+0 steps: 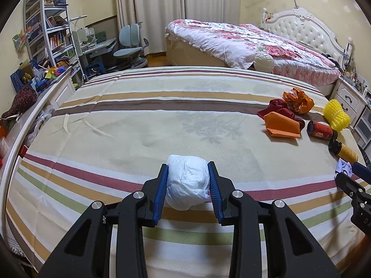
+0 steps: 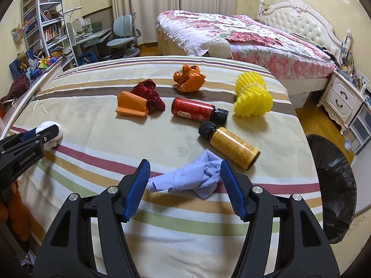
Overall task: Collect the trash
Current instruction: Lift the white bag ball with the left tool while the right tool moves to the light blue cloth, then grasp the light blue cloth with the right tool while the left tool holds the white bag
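Note:
My left gripper [image 1: 187,169] is shut on a white crumpled paper wad [image 1: 187,183], both blue pads pressed against its sides, just above the striped bed sheet [image 1: 139,120]. It also shows at the left of the right wrist view [image 2: 49,132]. My right gripper [image 2: 184,169] is open, its jaws either side of a crumpled light-blue paper [image 2: 192,178] that lies on the sheet, the right pad touching it. A black-lined trash bin [image 2: 334,185] stands beside the bed on the right.
Further on the sheet lie a yellow bottle [image 2: 229,144], a red bottle [image 2: 197,111], a yellow foam net [image 2: 252,97], an orange wad [image 2: 189,78], an orange folded packet [image 2: 131,106] and dark red cloth [image 2: 150,92]. A second bed [image 2: 231,34] and a nightstand [image 2: 340,102] stand behind.

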{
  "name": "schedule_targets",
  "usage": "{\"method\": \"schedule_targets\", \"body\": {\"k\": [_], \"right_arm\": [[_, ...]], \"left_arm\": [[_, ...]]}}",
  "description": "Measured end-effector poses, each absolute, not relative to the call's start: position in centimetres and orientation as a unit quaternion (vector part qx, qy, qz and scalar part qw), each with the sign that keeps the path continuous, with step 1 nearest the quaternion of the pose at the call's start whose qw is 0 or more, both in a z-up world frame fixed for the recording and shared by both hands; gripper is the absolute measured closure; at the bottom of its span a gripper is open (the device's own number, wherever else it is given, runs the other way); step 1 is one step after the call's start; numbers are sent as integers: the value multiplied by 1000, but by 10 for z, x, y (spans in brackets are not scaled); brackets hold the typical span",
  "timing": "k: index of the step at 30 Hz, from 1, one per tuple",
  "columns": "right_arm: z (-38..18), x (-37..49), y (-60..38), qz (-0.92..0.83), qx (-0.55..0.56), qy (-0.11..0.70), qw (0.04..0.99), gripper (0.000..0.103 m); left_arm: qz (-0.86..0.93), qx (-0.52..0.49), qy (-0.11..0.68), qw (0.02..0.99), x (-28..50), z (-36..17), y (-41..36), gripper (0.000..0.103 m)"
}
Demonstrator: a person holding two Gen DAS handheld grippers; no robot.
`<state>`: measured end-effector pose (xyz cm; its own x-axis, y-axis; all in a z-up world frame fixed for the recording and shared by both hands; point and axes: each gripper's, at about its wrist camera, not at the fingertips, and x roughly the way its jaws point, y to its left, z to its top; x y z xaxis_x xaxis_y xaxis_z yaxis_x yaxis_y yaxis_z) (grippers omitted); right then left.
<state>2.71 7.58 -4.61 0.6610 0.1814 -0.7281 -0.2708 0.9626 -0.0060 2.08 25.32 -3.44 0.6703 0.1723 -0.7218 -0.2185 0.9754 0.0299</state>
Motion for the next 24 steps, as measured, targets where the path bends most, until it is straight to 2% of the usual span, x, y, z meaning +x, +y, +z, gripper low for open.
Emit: {"method": "schedule_targets", "body": {"k": [16, 24], "right_arm": [[-54, 21, 36, 90, -46, 408, 908, 41], [-51, 28, 47, 102, -45, 407, 907, 41]], "left_arm": [[110, -26, 392, 913, 22, -34, 252, 68], [110, -22, 391, 913, 23, -34, 251, 68]]}}
